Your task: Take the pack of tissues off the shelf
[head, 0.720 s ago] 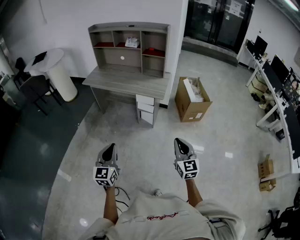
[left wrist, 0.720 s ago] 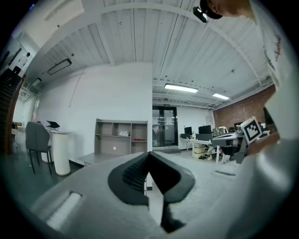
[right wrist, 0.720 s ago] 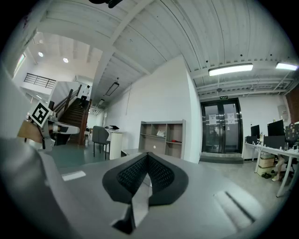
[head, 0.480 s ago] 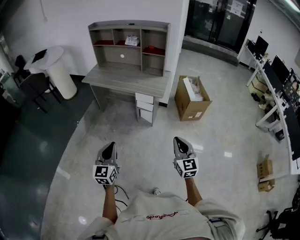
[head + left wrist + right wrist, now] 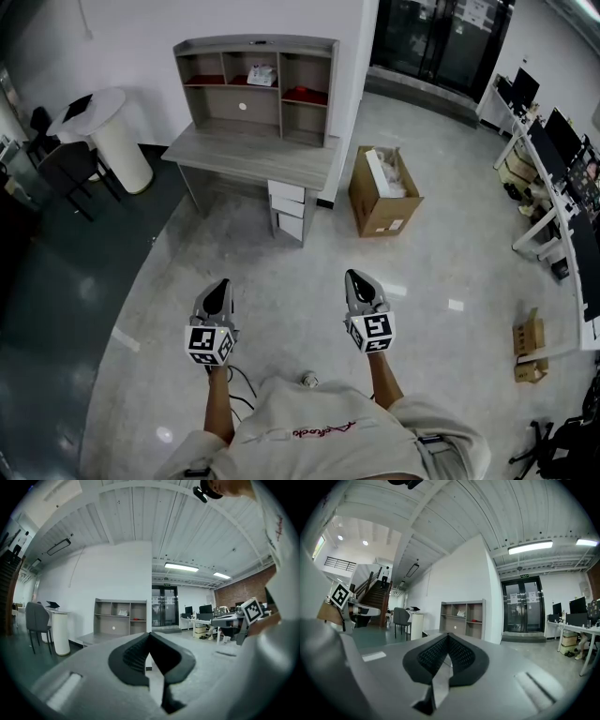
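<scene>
The pack of tissues (image 5: 262,75) is a small white bundle in the upper middle compartment of the grey shelf unit (image 5: 255,89), which stands on a grey desk (image 5: 248,155) against the white wall. It also shows far off as the pack of tissues (image 5: 123,613) and the pack of tissues (image 5: 461,613). My left gripper (image 5: 221,285) and right gripper (image 5: 357,277) are held side by side over the floor, well short of the desk. Both are shut with nothing between the jaws, as the left gripper (image 5: 150,635) and right gripper (image 5: 447,637) show close up.
An open cardboard box (image 5: 382,197) stands right of the desk, and white drawers (image 5: 288,211) sit under it. A round white table (image 5: 111,136) and a dark chair (image 5: 67,178) are at the left. Desks with monitors (image 5: 553,178) line the right side. A cable (image 5: 246,382) lies by my feet.
The desk and shelf have slid slightly up and left in the head view. Both grippers have kept their pose and stayed shut.
</scene>
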`<action>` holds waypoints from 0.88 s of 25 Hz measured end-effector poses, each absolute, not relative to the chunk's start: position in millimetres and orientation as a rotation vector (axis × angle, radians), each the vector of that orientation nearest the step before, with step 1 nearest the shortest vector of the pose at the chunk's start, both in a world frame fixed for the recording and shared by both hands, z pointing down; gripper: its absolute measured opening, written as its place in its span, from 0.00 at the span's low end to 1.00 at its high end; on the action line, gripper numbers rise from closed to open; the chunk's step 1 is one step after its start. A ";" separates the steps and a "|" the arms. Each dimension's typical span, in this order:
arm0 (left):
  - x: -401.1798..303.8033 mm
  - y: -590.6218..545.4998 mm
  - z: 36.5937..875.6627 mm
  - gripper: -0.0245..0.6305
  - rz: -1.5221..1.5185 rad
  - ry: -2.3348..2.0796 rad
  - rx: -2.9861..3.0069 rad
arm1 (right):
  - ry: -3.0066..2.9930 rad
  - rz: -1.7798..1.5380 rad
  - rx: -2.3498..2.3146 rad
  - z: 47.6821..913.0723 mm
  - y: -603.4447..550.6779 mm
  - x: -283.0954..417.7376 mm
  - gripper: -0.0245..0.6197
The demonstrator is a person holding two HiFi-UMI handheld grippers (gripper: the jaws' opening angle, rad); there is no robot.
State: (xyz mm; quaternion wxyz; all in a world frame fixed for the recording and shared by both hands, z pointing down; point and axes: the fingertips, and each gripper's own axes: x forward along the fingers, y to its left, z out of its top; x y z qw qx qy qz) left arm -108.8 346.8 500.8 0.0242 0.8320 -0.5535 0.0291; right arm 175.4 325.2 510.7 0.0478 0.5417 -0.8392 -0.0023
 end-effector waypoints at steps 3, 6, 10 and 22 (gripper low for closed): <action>-97.5 342.6 500.0 0.04 0.089 -1.717 2.580 | -2.563 -0.009 1.644 512.2 320.7 183.0 0.05; -85.4 339.0 501.8 0.04 0.087 -1.723 2.579 | -2.573 -0.013 1.633 514.3 317.2 191.9 0.05; -71.5 334.6 504.3 0.04 0.079 -1.727 2.568 | -2.589 -0.007 1.592 518.6 311.7 196.5 0.05; -56.8 314.8 520.7 0.04 0.088 -1.732 2.533 | -2.641 0.001 1.505 529.1 282.3 186.0 0.05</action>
